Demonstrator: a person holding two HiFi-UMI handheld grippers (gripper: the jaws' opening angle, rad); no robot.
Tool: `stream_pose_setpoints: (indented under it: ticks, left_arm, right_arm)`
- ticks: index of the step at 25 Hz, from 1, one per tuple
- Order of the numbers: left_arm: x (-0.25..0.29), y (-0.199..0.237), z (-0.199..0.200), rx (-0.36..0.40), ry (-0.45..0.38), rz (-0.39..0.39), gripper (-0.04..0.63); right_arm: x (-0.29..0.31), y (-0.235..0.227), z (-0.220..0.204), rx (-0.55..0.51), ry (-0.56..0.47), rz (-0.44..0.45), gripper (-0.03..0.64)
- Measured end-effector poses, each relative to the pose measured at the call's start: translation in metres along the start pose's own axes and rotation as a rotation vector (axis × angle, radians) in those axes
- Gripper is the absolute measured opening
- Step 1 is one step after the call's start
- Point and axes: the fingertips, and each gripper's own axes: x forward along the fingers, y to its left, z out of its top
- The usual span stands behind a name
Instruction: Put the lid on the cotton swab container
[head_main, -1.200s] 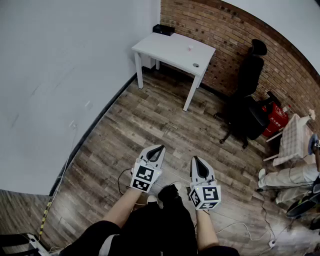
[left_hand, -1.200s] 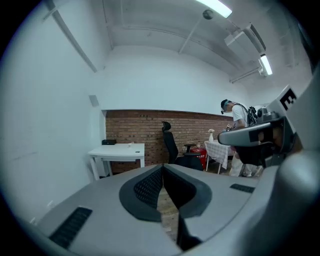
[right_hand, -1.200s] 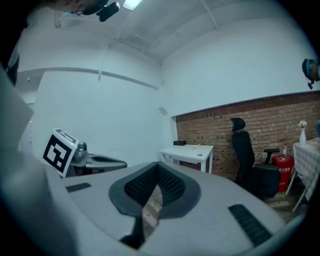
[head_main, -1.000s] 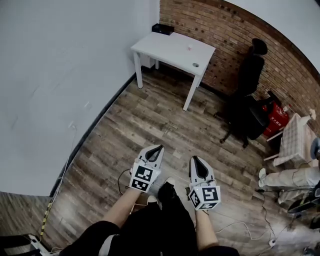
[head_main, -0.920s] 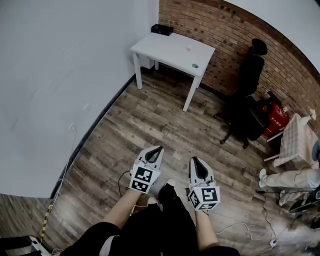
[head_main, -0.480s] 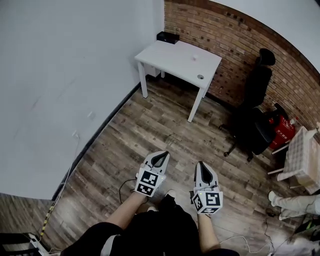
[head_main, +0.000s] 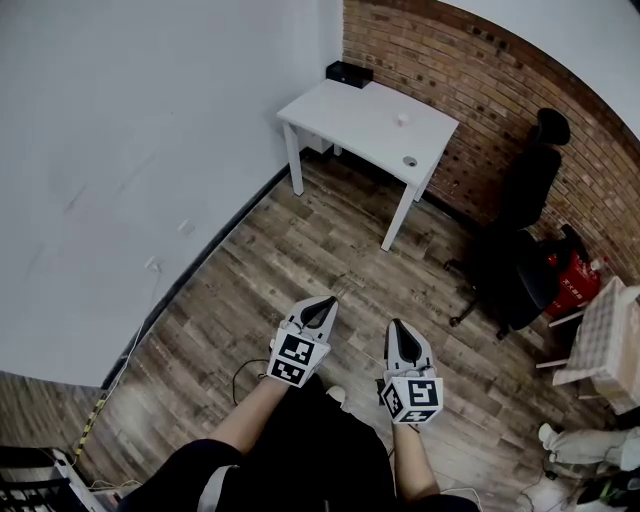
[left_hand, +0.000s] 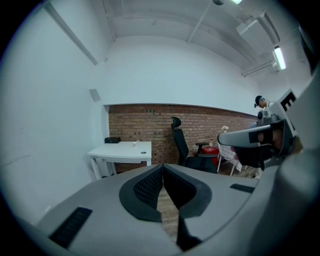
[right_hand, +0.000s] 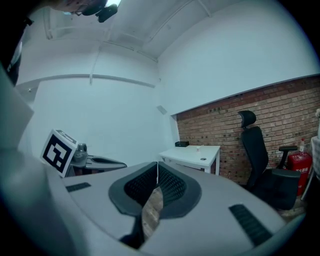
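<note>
A white table (head_main: 350, 108) stands far ahead in the corner by the brick wall. On it are a small pale container (head_main: 402, 119) and a small round grey lid (head_main: 410, 161), both tiny from here. The table (left_hand: 122, 150) shows in the left gripper view, and the table (right_hand: 192, 152) in the right gripper view too. My left gripper (head_main: 327, 303) and right gripper (head_main: 392, 325) are held side by side over the wooden floor, far short of the table. Both are shut with nothing between the jaws.
A black office chair (head_main: 525, 240) stands right of the table against the brick wall (head_main: 500, 80). A red object (head_main: 572, 283) and a small cloth-covered table (head_main: 612, 345) are at the far right. A person's legs (head_main: 590, 445) show at the lower right. Cables (head_main: 245, 370) lie on the floor.
The view has shifted: the table and chair now sit further right and lower in the head view. Both grippers stay shut and side by side.
</note>
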Motion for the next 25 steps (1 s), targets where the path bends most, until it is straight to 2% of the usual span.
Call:
stream_pose_setpoints:
  ticks: [7,13,25]
  left_arm:
    - [0.041,0.014,0.015,-0.007,-0.008,0.011,0.015]
    - [0.081,0.027,0.025,-0.001,-0.013,-0.013,0.015]
    - [0.172,0.092,0.052,0.01,-0.01,-0.084,0.015]
  right_arm:
    - [0.029,-0.022,0.007,-0.004,0.01,0.019,0.022]
    - [0.063,-0.044,0.006,0.006,0.024,0.001,0.023]
    - [0.165,-0.079,0.029,0.005,0.042,-0.064,0.023]
